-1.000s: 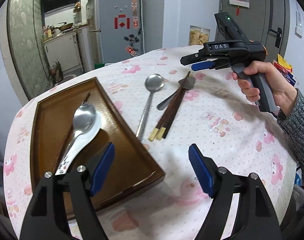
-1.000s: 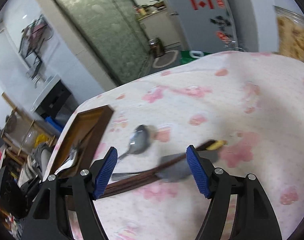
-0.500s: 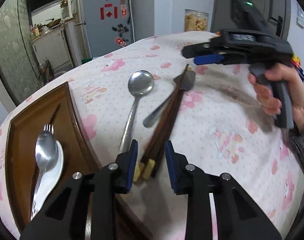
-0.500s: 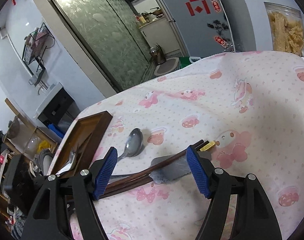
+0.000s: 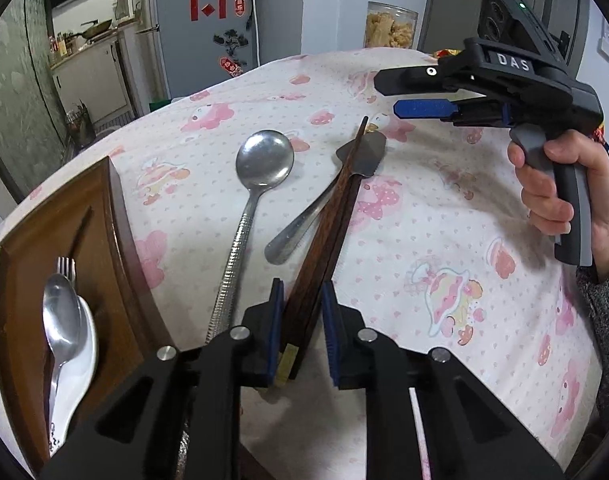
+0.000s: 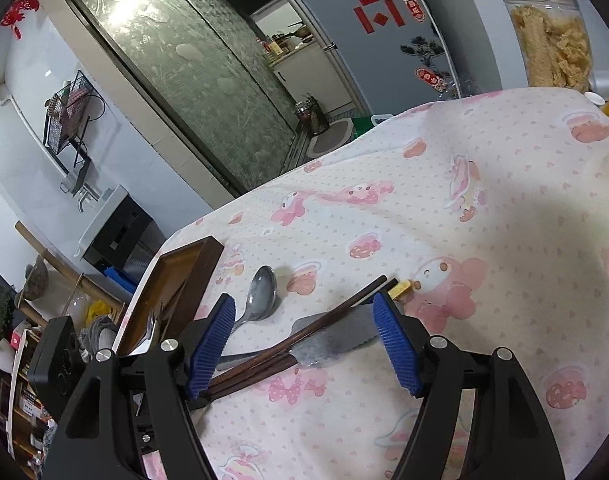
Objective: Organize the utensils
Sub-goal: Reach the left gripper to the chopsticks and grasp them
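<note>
The left gripper (image 5: 300,328) has its fingers clenched on the gold-capped butt end of the dark wooden chopsticks (image 5: 328,216), whose long axis runs straight away from the fingers across the cloth-covered worktop (image 5: 444,208). Their tips seem to rest on a metal spatula (image 5: 364,152). The wooden tray (image 5: 116,216) lies to the left; the right gripper (image 6: 304,344) hovers released.

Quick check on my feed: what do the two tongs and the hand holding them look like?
Both tongs, left and right, are black plastic with ribbed blue pads and silver screws. The right one carries white "DAS" lettering, a green light and a grey grip; the bare hand wears a grey knit sleeve.
</note>
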`<state>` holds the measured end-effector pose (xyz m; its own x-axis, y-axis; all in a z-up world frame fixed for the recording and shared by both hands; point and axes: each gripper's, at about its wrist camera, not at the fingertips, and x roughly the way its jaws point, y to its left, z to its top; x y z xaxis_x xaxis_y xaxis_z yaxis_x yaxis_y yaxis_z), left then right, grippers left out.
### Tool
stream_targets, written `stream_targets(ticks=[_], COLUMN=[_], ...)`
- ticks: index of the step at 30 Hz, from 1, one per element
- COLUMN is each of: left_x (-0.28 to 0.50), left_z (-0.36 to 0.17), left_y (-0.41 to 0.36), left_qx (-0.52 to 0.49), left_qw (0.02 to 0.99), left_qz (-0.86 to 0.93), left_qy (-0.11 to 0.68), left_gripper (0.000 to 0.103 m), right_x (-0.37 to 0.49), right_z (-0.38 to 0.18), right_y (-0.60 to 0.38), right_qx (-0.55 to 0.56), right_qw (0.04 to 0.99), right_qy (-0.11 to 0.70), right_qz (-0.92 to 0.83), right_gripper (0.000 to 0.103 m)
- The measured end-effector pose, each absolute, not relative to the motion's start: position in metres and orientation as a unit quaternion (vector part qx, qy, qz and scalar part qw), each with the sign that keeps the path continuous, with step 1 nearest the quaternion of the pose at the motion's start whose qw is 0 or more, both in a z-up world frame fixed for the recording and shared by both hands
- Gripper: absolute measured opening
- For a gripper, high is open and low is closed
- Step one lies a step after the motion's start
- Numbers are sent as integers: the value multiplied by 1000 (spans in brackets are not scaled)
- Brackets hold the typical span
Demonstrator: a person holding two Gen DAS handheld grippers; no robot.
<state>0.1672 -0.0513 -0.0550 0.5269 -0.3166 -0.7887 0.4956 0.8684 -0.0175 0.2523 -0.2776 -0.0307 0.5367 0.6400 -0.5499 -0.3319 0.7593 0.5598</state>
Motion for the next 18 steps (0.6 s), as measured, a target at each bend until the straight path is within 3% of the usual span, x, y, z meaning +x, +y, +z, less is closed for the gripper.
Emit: stream_targets(ticks=[2, 10, 14, 18], left_x=[164, 157, 149, 144], left_z=[-53, -48, -41, -38], left_y=[-54, -59, -60, -63], left_qx=[114, 123, 112, 107], left_qw=[869, 872, 874, 876], left_qz=[-231, -237, -249, -255], left_qy=[423, 411, 402, 396], left_gripper=[11, 8, 7, 7], right_x=[252, 256, 263, 265], right_z=[-31, -39, -52, -59], right_y=[-279, -276, -274, -270], right_qx=[200, 202, 236, 256], right_qw=[854, 848, 824, 808], right_qy=[388, 402, 423, 436], right_qz=[285, 280, 295, 302], right_gripper=[72, 72, 55, 53])
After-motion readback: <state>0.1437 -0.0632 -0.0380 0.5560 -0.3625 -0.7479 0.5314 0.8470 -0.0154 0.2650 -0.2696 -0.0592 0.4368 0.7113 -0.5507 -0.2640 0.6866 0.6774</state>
